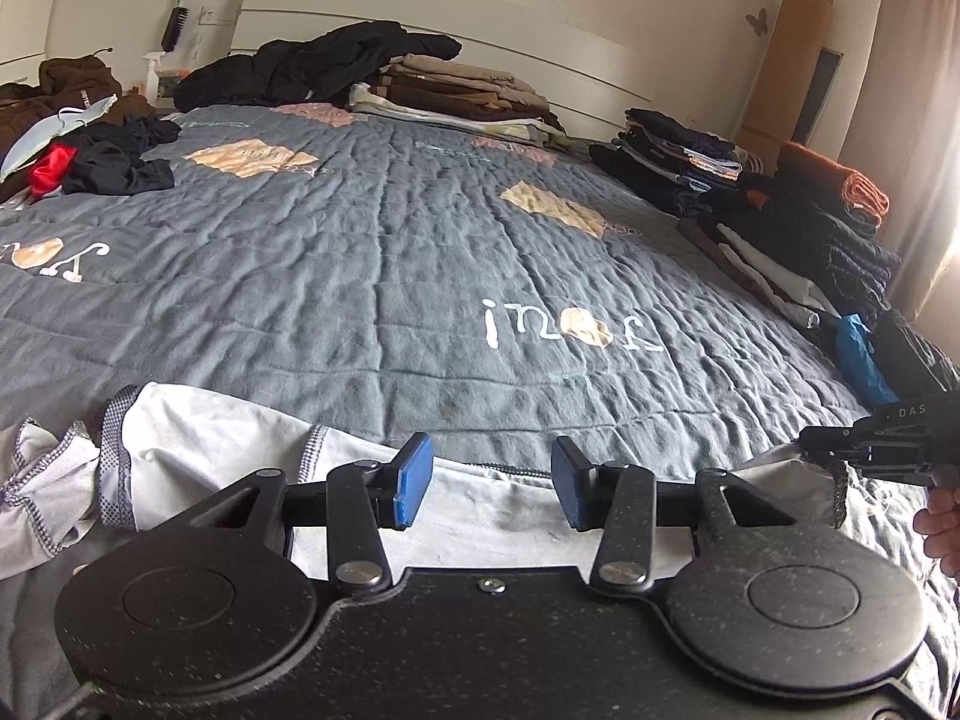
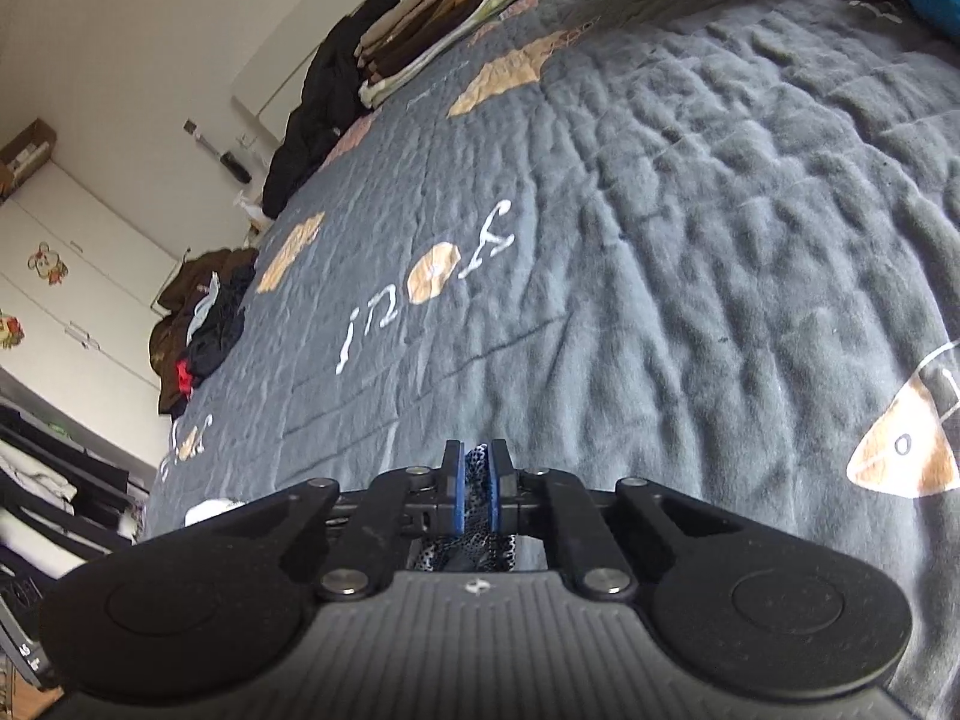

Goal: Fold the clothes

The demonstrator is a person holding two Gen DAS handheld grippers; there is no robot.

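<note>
A light grey garment (image 1: 198,438) with dark dotted trim lies crumpled along the near edge of the bed, on the grey quilt (image 1: 420,252). My left gripper (image 1: 492,483) hovers just above its middle, jaws open, blue pads apart with nothing pinched between them. At the right edge of the left wrist view, my right gripper (image 1: 807,441) grips the garment's right corner. In the right wrist view my right gripper (image 2: 477,480) is shut on the dotted trim (image 2: 468,552), which bunches between the blue pads. A hand (image 1: 942,528) holds that gripper.
Folded stacks line the bed's right edge (image 1: 750,192) and stand by the headboard (image 1: 456,96), beside a black jacket (image 1: 312,66). Loose dark and red clothes (image 1: 108,156) are heaped at the far left. Shelves and a wardrobe (image 2: 72,276) stand beyond the bed.
</note>
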